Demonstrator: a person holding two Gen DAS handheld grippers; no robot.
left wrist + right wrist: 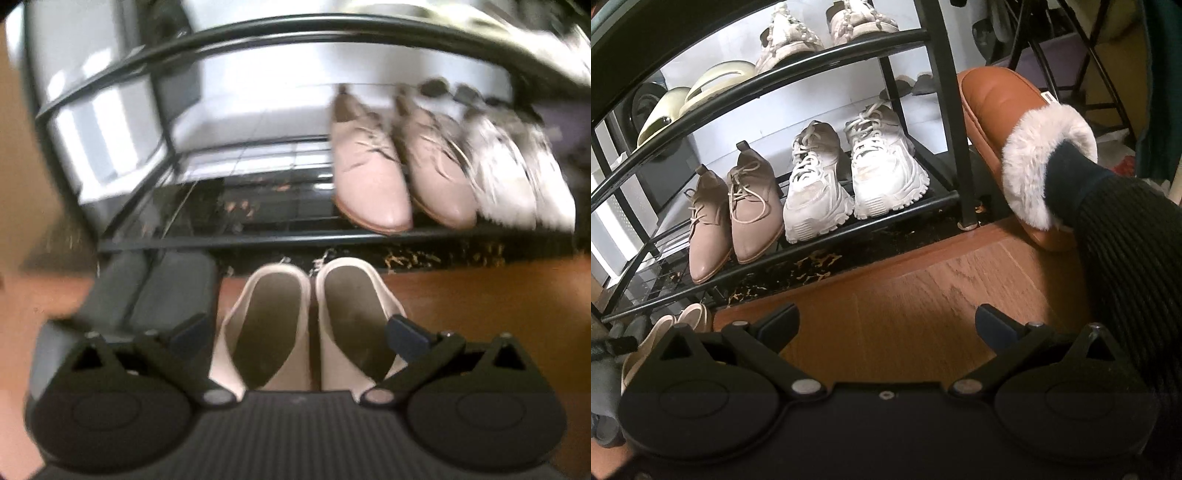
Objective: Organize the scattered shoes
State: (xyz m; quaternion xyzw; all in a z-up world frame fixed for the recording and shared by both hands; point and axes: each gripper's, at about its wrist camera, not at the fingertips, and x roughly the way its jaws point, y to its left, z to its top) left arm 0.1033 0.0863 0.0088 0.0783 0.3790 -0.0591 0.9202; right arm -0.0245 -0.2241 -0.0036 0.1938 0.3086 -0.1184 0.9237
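Left wrist view
Left tongs (297, 334): spread wide, straddling both heels of the cream slip-on pair (314, 325); the right pad (404, 334) lies at or against the outer heel wall, the left pad stands just beside the other shoe. Whether a clamp holds cannot be told.
Pair position: side by side on the wooden floor (480, 295), toes toward the lowest shelf (258, 236) of the black shoe rack (258, 27).
Free space: bare shelf wire left of the pink lace-ups (399, 173).
Hazard, grasp: closing on two soft heels at once may pinch one shoe and let the other slip free, or fold the walls inward.
Hazard, image: heavy blur; alignment is judged poorly.

Right wrist view
Right tongs (888, 328): apart, empty, over bare floor.
Neighbours: pink lace-ups and white sneakers (857, 181) fill the shelf's right part; the cream pair shows at the lower left edge.
Hazard, insertion: toes could catch the front rail or nudge the lace-ups out of line.
Hazard, bystander: a person's foot in a tan fur-trimmed slipper (1015, 144) rests near the rack post; a swing could strike it.
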